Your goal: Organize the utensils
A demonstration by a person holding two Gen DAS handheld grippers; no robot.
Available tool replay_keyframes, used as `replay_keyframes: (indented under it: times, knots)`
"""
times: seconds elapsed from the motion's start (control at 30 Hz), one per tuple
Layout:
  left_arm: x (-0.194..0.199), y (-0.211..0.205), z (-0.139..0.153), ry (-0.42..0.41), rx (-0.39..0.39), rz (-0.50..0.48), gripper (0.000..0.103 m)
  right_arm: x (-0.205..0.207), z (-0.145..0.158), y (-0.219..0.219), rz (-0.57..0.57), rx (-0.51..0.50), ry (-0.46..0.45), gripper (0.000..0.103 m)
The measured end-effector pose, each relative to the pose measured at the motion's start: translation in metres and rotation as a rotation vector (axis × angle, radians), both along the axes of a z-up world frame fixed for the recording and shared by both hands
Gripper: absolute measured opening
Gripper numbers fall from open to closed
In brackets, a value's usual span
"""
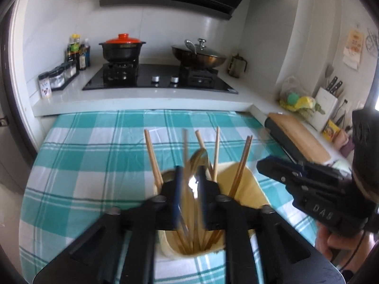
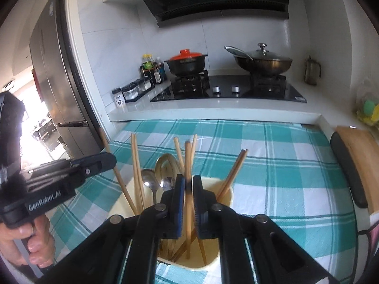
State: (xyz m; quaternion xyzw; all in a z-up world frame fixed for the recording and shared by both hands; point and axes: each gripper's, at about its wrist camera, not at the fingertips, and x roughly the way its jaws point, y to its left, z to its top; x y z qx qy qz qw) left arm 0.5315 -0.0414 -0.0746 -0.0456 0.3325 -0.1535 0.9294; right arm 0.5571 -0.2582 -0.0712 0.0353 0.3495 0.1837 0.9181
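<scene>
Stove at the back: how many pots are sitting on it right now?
2. A black pot with an orange lid sits on the left, and a steel wok with a glass lid on the right. Nothing seems hidden behind them.

Your right gripper hangs over the cream utensil holder on the checked table, its jaws slightly apart around a wooden chopstick without pinching it. Two metal spoons stand among more chopsticks. Your left gripper sits just left.
</scene>
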Motion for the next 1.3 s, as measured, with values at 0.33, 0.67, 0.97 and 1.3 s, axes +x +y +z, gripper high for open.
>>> replay_keyframes:
  times: [0.33,0.67,0.97,1.3]
  knots:
    - [-0.128,0.011,0.031,-0.289,0.181,0.121,0.103,-0.095,0.06,-0.018,-0.025,-0.034,-0.217,0.098]
    - [-0.209,0.008,0.009,-0.228,0.143,0.197,0.103,-0.202,0.035,-0.017,-0.114,-0.076,-0.211,0.103]
    - [-0.248,0.005,0.014,-0.216,0.153,0.22,0.103,-0.26,0.038,-0.013,-0.148,-0.093,-0.227,0.103]
    - [-0.271,0.008,0.025,-0.219,0.148,0.235,0.103,-0.288,0.05,-0.013,-0.181,-0.083,-0.231,0.103]
